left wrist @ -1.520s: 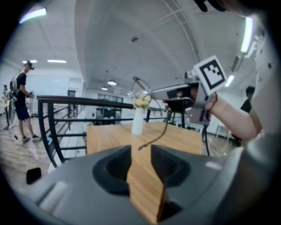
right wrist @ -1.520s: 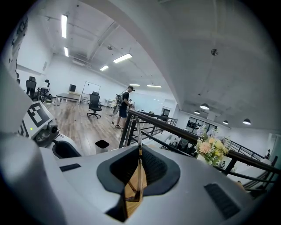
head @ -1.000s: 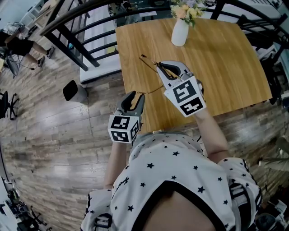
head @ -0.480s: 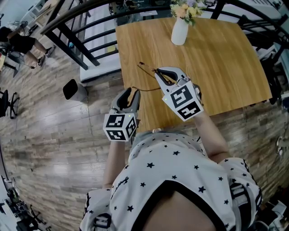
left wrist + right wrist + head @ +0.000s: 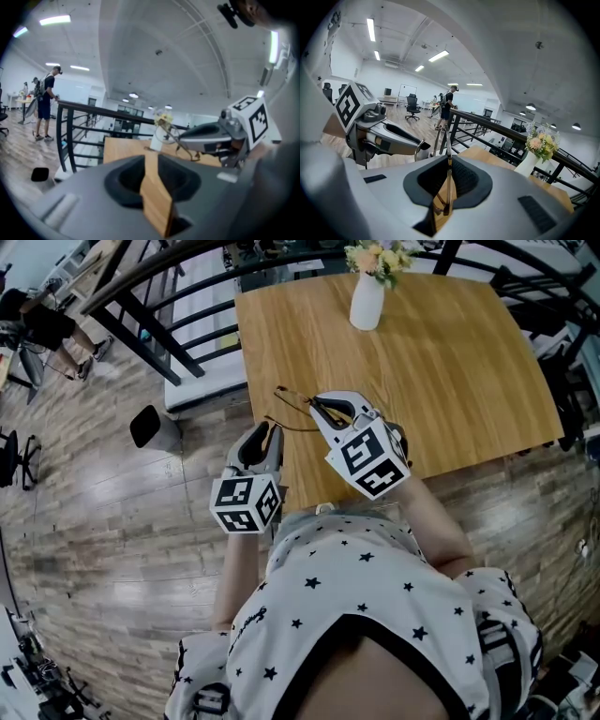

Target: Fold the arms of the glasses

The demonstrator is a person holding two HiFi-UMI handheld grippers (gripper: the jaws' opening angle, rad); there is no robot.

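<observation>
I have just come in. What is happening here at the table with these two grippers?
A person stands at a wooden table with a gripper in each hand. The right gripper is shut on a pair of glasses and holds them over the table's near edge, with one arm sticking out toward the left gripper. The left gripper's jaws are closing, and its own view shows nothing between them. A vase of flowers stands at the far side.

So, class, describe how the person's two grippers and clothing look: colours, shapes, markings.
The left gripper and right gripper have smooth grey shells with a dark recess round the jaws. Each carries a white cube bearing black square markers. The left's jaws are closing, with nothing seen between them. The person wears a white short-sleeved top with black stars.
</observation>
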